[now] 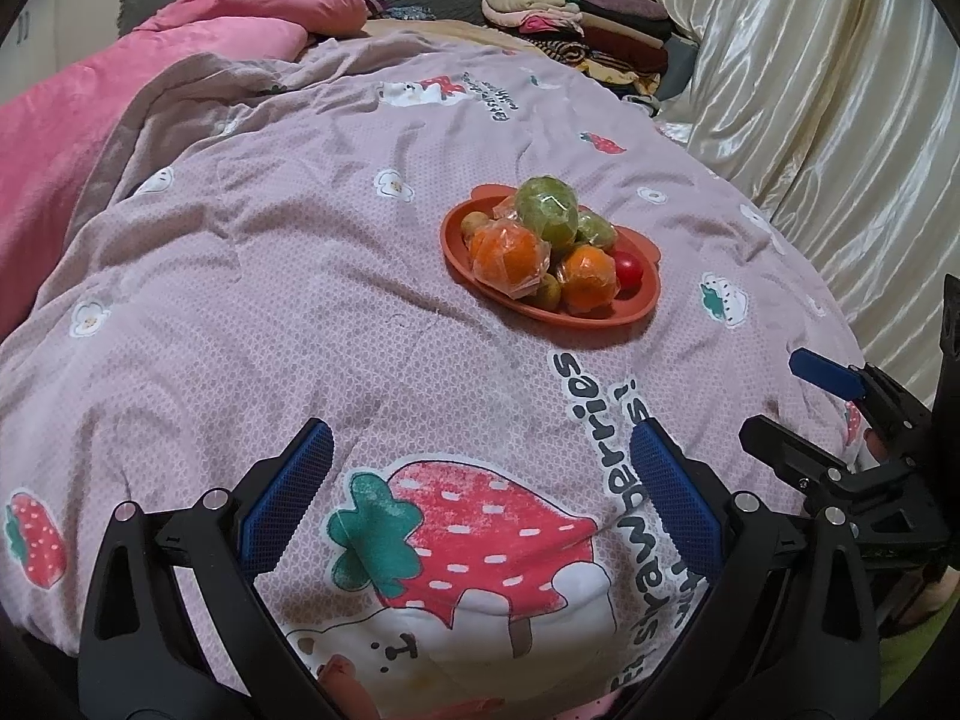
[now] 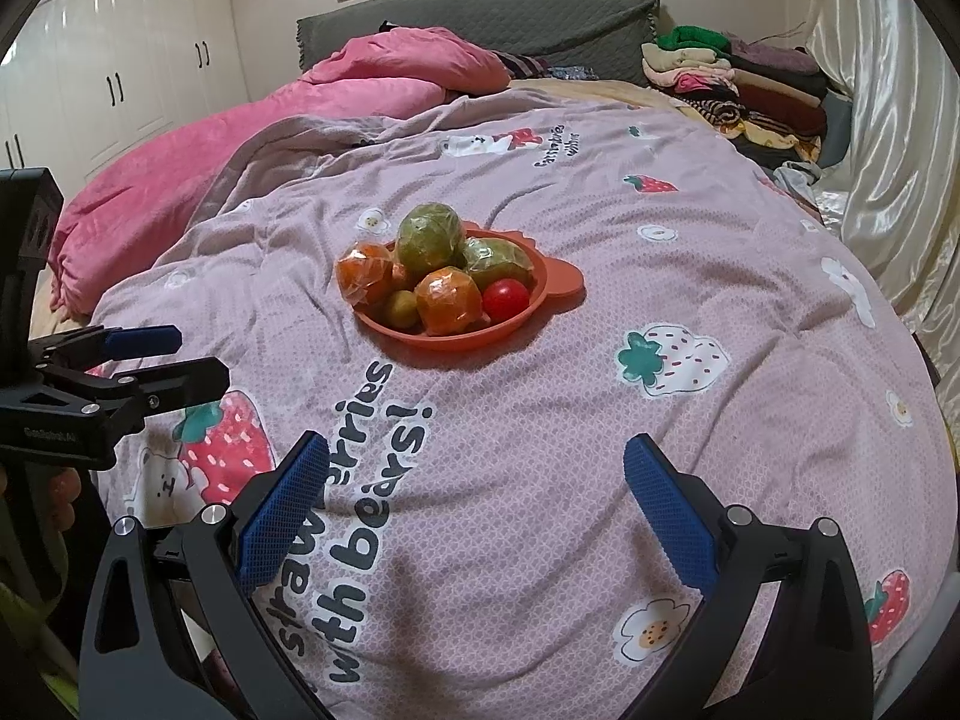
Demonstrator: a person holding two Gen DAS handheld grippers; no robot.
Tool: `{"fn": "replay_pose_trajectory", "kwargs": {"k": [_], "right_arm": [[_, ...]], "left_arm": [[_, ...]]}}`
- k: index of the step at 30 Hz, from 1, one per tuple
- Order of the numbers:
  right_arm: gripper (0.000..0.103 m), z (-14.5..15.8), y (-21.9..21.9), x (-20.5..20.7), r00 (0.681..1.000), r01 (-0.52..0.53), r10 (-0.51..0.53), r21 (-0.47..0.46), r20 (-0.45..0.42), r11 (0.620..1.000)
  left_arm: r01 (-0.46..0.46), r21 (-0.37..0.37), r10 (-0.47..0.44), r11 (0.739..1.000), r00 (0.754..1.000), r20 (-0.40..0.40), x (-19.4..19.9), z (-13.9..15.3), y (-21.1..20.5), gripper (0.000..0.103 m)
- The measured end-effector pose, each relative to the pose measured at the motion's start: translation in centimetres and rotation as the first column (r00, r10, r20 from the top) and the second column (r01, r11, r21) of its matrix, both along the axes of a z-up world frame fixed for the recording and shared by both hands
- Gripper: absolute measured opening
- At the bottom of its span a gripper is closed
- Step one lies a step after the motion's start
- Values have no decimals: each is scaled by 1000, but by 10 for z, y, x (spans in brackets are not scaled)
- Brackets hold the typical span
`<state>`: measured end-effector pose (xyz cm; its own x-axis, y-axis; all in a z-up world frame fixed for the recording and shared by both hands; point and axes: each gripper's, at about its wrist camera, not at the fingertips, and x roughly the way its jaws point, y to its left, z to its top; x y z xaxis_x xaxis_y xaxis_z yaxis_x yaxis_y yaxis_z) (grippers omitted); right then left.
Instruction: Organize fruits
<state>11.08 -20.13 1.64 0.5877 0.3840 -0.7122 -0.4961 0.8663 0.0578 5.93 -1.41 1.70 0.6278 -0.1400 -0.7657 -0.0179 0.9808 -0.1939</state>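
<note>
I see the plate (image 2: 543, 285) of wrapped fruit (image 2: 447, 300) sitting on the quilt (image 2: 600, 420), well ahead of my left gripper (image 1: 483, 450) and right gripper (image 2: 474, 456); both have fingers spread, holding nothing (lower fruit is hidden beneath the pile).

Both grippers: black plastic frames w/ triangular cutouts, silver round screws at pivots, blue textured pads (image 1: 288, 498) on fingers. Left gripper (image 2: 165, 360), left edge of right view, carries small white lettering.
</note>
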Motion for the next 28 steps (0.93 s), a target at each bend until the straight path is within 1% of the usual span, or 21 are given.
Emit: {"fn": "replay_pose_trajectory", "kwargs": {"k": [8,12,15,16,17,18,19,20,21,23,24,25,26,27,28], "right_arm": [[98,-1,-1,1,1000,4,-4,-1,-1,1000],[98,-3,-1,2,1000,7,-7,-11,-1,1000],[98,-5,-2,4,1000,13,-13,-27,1,1000],[98,-6,-2,5,1000,15,-15,-28,-3,999],[98,-7,-4,7,1000,19,-19,-28,-6,999],[98,-8,-4,8,1000,24,-24,-31,-7,999],[98,-9,-5,10,1000,29,-30,-35,-9,999],[98,-11,-7,14,999,37,-38,-36,-13,999],[98,-12,-9,17,999,44,-45,-34,-16,998],[98,-14,-15,25,997,69,-69,-32,-17,997],[98,-14,-20,33,996,84,-85,-32,-21,996],[98,-14,-24,39,995,96,-97,-32,-19,995],[98,-13,-34,50,991,132,-132,-36,-5,991],[98,-13,-43,63,986,169,-170,-46,1,984],[98,-13,-51,72,982,190,-190,-49,2,981]], "left_arm": [[-5,12,5,1000,1000,2,0,-2,1,93],[-27,52,26,998,999,27,-2,0,0,93],[-65,63,64,996,998,27,-2,2,2,93],[-91,80,89,993,995,39,-3,4,3,93],[-119,93,113,988,991,71,-5,8,6,93],[-135,90,126,987,988,94,-7,12,9,93],[-132,63,125,989,987,104,-7,15,13,93],[-131,38,126,991,986,110,-7,17,17,93],[-136,29,132,990,986,106,-5,17,20,93],[-136,48,134,989,990,52,7,10,27,93],[-143,74,144,987,990,-8,17,2,34,93],[-140,88,144,986,989,-40,23,-3,38,93],[-119,110,129,987,988,-87,35,-13,46,93],[-116,133,133,984,983,-126,46,-22,56,93],[-126,143,146,982,978,-146,52,-29,64,93]]}}
